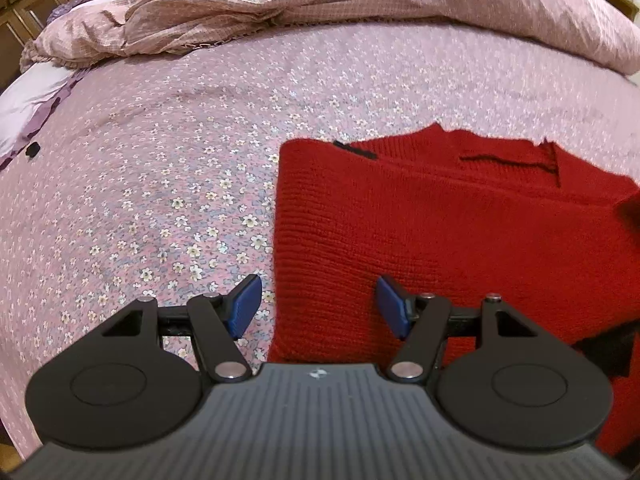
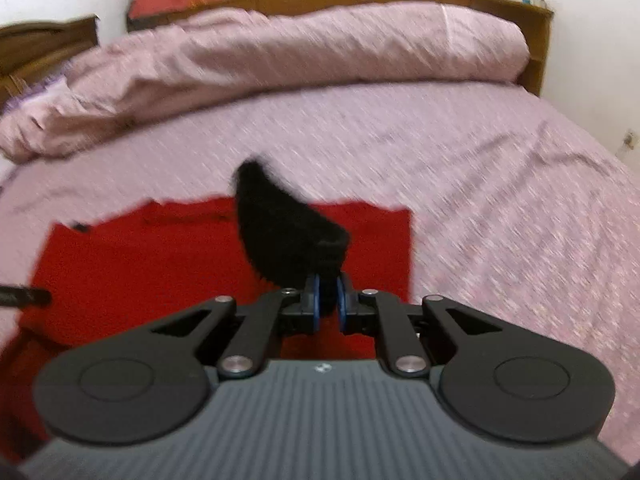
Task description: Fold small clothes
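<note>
My right gripper [image 2: 327, 298] is clenched on a dark, fuzzy strip of knit, the black cuff [image 2: 280, 224], which rises from between my blue pads [image 2: 317, 300] and curls up and away over the red sweater [image 2: 132, 264]. I judge I hold it by that edge because a cuff is the firmest handle on a limp sleeve, and lifting it lets the sleeve be carried across the body of the garment for a fold. My left gripper [image 1: 318, 306] stands released, its two pads well apart and nothing between them; it hangs over the sweater's near left edge, one pad above the floral bedsheet [image 1: 160, 184] and the other above the red knit, probably ready to pin or pick up that side. The sweater lies flat on the sheet, its neckline toward the rumpled pink duvet [image 1: 420, 12] and the wooden headboard [image 2: 536, 40] beyond. Much is unclear: the right wrist view is smeared, so I cannot tell how much sleeve trails behind the cuff or whether it is twisted. My own housing covers the sweater's near hem in both views, and the left view cuts off its right side, where a dark shape at the frame's edge is hard to name. A blurred dark object at the left edge of the right view may be my other gripper, but I cannot be sure.
</note>
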A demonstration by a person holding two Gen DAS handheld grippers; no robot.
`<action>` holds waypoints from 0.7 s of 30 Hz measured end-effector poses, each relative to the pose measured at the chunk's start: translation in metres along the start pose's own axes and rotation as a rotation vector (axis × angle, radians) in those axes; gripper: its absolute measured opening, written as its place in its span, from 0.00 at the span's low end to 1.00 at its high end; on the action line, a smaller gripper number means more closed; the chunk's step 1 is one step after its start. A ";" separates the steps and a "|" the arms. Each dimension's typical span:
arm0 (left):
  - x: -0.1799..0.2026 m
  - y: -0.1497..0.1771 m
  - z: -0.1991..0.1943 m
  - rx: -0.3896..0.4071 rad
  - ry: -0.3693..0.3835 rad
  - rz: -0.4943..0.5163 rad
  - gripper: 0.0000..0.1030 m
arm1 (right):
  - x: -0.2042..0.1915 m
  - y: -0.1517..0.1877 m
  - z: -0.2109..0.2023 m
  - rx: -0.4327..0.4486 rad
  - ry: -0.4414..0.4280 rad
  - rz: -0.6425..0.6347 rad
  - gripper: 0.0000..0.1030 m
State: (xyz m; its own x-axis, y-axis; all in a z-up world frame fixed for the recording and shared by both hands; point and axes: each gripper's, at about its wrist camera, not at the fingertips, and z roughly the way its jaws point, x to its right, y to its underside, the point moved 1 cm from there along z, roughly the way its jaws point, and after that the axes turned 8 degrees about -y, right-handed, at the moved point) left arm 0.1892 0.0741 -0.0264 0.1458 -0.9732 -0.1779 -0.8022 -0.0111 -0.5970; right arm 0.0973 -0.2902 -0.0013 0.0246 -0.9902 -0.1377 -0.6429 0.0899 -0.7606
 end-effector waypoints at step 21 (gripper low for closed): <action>0.016 -0.021 0.012 0.027 -0.005 0.057 0.67 | 0.035 -0.044 0.037 -0.068 -0.043 0.053 0.49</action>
State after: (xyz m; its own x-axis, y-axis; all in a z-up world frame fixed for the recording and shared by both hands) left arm 0.2150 0.0618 -0.0266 0.1037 -0.9709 -0.2160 -0.7932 0.0503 -0.6069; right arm 0.1547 -0.3244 0.0041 0.0210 -0.9784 -0.2055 -0.6949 0.1334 -0.7066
